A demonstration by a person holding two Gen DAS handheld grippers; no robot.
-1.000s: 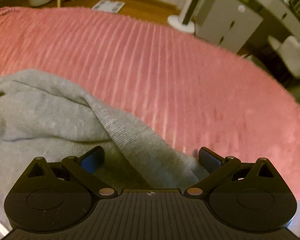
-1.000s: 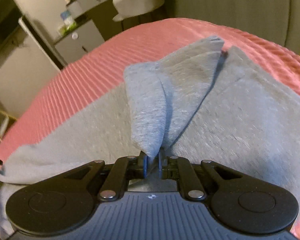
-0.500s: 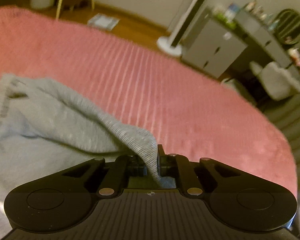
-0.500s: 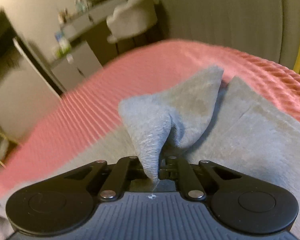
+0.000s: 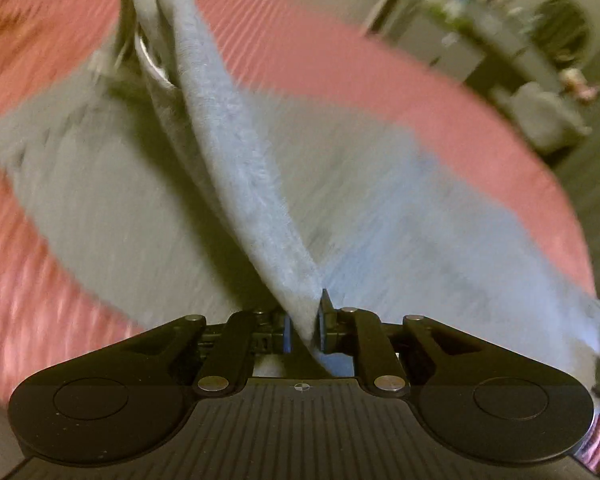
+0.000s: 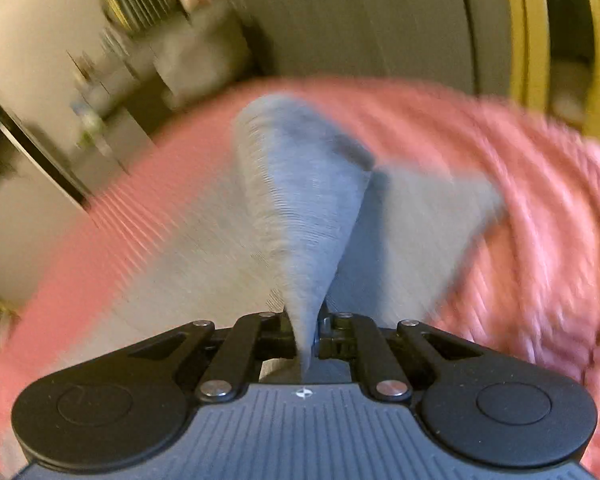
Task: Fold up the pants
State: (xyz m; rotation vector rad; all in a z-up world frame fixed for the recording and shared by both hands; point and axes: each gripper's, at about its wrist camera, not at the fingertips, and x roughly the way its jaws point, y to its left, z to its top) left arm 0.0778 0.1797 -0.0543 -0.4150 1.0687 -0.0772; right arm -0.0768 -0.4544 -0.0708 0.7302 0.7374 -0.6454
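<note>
Grey knit pants (image 5: 380, 208) lie on a pink ribbed bedspread (image 5: 340, 64). My left gripper (image 5: 305, 330) is shut on an edge of the pants and holds it raised; a taut band of fabric runs from it up to the top left, where the other gripper shows blurred (image 5: 140, 40). My right gripper (image 6: 306, 334) is shut on another part of the pants (image 6: 300, 208), lifted in a cone above the flat part (image 6: 204, 264). Both views are motion-blurred.
The pink bedspread (image 6: 520, 220) spreads around the pants. Beyond the bed stand a grey cabinet (image 5: 452, 48), a pale chair (image 5: 548, 116) and a desk with small items (image 6: 112, 92). A yellow frame (image 6: 528, 32) is at the right.
My left gripper closed on the pants edge and lifted it high. My right gripper, holding its fabric throughout, rose too, so the pants are pulled up between both grippers.
</note>
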